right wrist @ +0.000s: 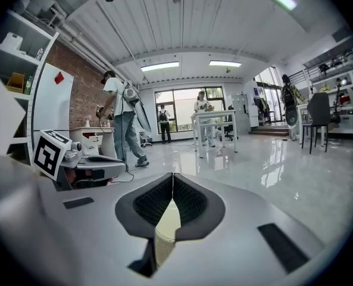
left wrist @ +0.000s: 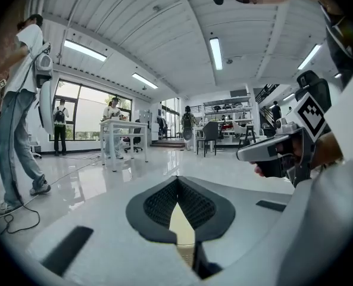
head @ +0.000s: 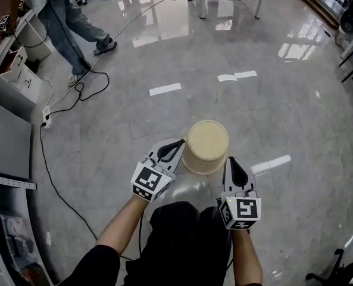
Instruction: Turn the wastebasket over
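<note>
Head view: two grippers [head: 180,143] [head: 230,161] apparently pinch one wastebasket [head: 207,139].

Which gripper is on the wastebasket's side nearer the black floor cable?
The left gripper: it grips the wastebasket on the cable's side, while the right gripper holds the opposite side.

Wastebasket [head: 206,146] btwn left gripper [head: 180,143] & right gripper [head: 228,160], just ahead of person's knees [head: 182,219]; cable [head: 75,100] on floor [head: 283,112] further left.
</note>
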{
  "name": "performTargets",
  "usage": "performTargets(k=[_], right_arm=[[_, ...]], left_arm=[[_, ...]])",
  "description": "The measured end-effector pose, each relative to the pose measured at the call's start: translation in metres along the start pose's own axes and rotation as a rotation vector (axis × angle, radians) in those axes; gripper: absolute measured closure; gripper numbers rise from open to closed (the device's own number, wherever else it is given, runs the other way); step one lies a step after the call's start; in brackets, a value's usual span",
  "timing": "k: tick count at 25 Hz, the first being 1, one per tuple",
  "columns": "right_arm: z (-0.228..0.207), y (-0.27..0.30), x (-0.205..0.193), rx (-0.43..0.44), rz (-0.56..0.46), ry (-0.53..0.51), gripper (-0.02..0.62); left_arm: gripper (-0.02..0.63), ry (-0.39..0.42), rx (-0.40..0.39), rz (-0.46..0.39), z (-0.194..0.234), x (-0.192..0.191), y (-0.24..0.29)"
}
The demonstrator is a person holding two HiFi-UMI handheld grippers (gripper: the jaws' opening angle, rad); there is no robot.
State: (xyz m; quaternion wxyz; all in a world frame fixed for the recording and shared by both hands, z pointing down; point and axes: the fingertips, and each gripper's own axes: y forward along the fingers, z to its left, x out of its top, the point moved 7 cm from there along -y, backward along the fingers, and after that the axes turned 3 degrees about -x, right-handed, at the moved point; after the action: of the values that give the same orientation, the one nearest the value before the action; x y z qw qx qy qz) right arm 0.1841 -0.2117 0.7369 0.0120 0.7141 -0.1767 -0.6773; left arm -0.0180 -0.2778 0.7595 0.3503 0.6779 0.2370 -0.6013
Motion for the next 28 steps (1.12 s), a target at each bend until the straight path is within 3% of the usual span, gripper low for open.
performTargets(k=[7,10,13,16,19,20,23,28], right_arm=[[-0.018,0.021,-0.039,-0.017,-0.009,-0.032,0.583],[-0.024,0.032,-0.049,-0.034,-0.009,-0.018,0.583],[-0.041,0.05,-0.065,-0.071,0.012,0.011,0.583],[-0.054,0.07,-0.084,-0.057,0.072,0.025,0.576],[-0.062,0.091,-0.095,-0.038,0.126,0.012,0.481],[-0.065,0.097,-0.099,-0.034,0.144,0.01,0.452],[-0.071,0.116,-0.118,-0.023,0.2,0.013,0.381],[-0.073,0.135,-0.146,0.004,0.279,0.049,0.344]], left_arm=[[0.598,-0.014,-0.026,-0.026,-0.006,-0.048,0.029],[0.598,-0.054,-0.005,0.0,-0.001,-0.065,0.043],[0.596,-0.078,-0.055,0.068,0.001,-0.088,0.068],[0.512,-0.061,-0.046,0.134,0.007,-0.106,0.084],[0.382,-0.142,-0.014,0.18,0.018,-0.126,0.089],[0.367,-0.181,-0.019,0.192,0.02,-0.133,0.091],[0.341,-0.283,-0.041,0.208,0.023,-0.15,0.096],[0.33,-0.277,-0.053,0.246,0.02,-0.166,0.102]])
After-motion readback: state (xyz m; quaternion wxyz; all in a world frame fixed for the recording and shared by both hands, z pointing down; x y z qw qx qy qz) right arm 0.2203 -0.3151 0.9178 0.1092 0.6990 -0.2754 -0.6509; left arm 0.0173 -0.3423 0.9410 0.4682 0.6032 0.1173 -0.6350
